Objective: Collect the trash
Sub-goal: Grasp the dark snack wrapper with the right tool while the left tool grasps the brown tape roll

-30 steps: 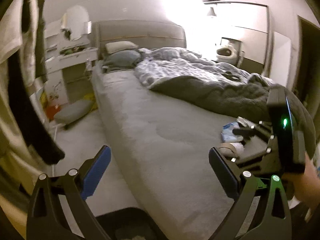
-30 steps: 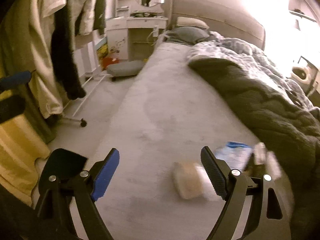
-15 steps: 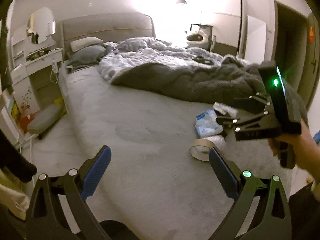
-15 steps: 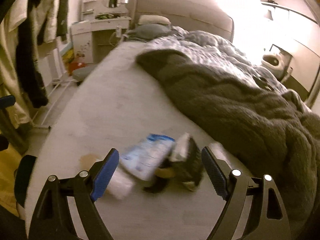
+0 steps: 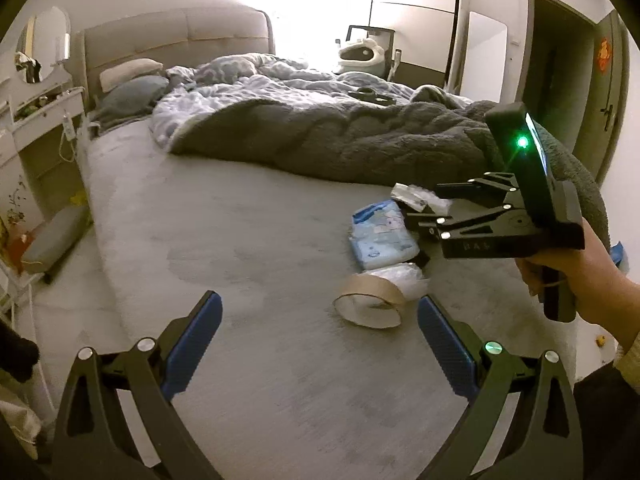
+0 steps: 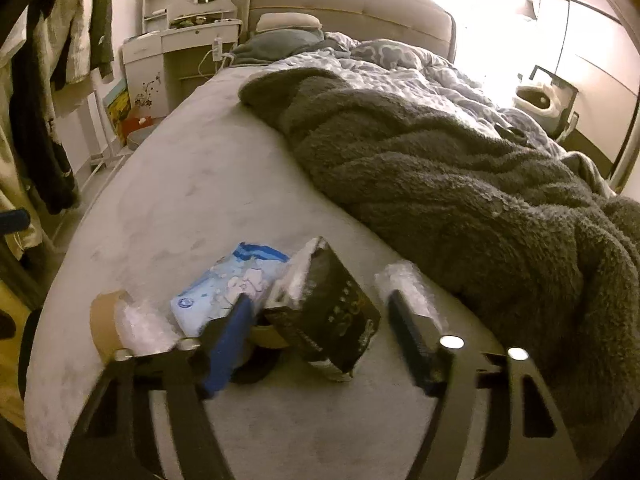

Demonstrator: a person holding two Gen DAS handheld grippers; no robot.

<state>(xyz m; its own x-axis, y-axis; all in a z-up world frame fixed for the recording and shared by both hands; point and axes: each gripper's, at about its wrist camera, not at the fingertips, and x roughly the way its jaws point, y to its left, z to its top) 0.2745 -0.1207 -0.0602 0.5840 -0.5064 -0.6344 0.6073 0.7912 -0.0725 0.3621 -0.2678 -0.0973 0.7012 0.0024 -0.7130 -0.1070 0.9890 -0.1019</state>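
A small heap of trash lies on the grey bed. It holds a black packet, a blue tissue pack, a brown tape roll, clear plastic wrap and a white crumpled wrapper. My right gripper straddles the black packet. Its jaws are closing, but the pads stand a little off the packet's sides. My left gripper hangs open and empty just in front of the tape roll. A hand holds the right gripper at the right of the left wrist view.
A dark fleece blanket and a pale duvet cover the bed's far half, close behind the heap. A white dresser and hanging clothes stand to the left. A dark doorway lies to the right.
Both views swung right from the bare mattress onto the trash heap. The right gripper came down over the black packet and its jaws narrowed. The left gripper drew closer to the tape roll.
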